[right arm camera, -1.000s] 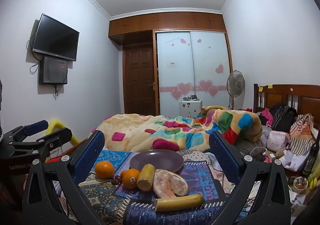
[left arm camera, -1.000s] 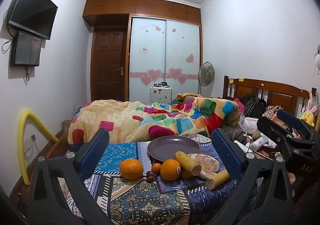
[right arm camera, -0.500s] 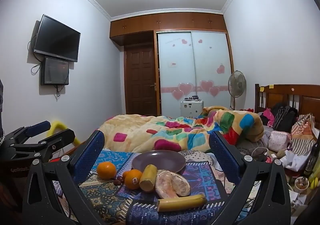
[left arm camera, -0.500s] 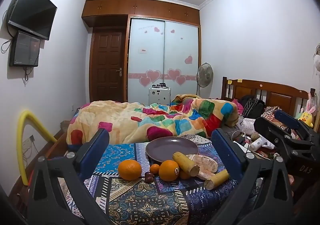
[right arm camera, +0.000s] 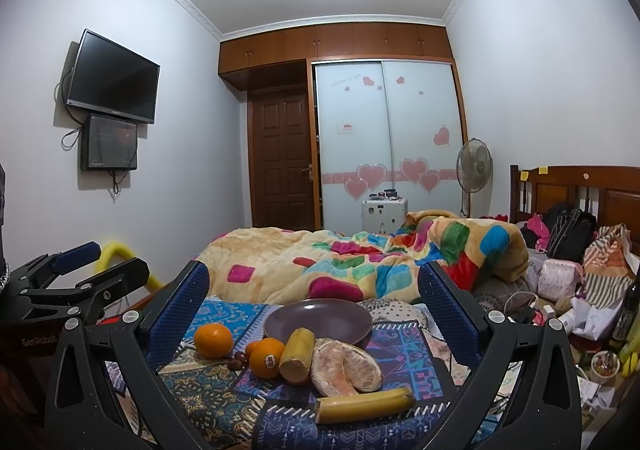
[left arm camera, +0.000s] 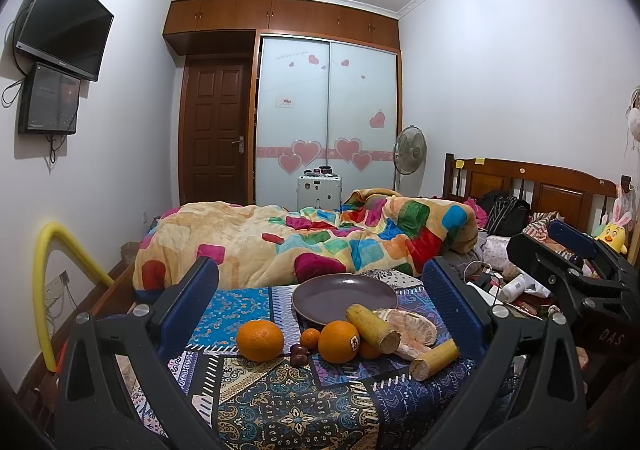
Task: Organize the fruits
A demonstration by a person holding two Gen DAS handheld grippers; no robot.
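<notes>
On the patterned cloth (left arm camera: pixel 280 390) at the foot of the bed, the fruit sits in a loose cluster in front of a purple plate (left arm camera: pixel 344 296), which holds nothing. Furthest left is an orange (left arm camera: pixel 260 340) on its own; a second orange (left arm camera: pixel 339 342) with a small sticker sits to its right, and between them lie a tiny orange (left arm camera: pixel 310 338) and a couple of dark little fruits (left arm camera: pixel 298 354), too small to name. One banana piece (left arm camera: pixel 372 326) leans against the plate's near rim, its cut end facing forward, with peeled citrus halves (left arm camera: pixel 412 330) just beside it. A second banana piece (left arm camera: pixel 434 360) lies nearest the cloth's right edge.

Both tools hang in the air short of the fruit, touching none of it. The left gripper (left arm camera: pixel 320 314) has its blue-padded fingers spread wide, the whole cluster framed between them, and it holds nothing. The right gripper (right arm camera: pixel 312 314) is likewise spread wide and empty; from its side the peeled citrus (right arm camera: pixel 346 366) and the long banana piece (right arm camera: pixel 366 404) are closest, with the plate (right arm camera: pixel 318 320) behind them. Each tool shows at the edge of the other's view, the two set well apart.

Behind the cloth a colourful blanket (left arm camera: pixel 304 242) is heaped over the bed, and a standing fan (left arm camera: pixel 409 150) stands by the wardrobe
</notes>
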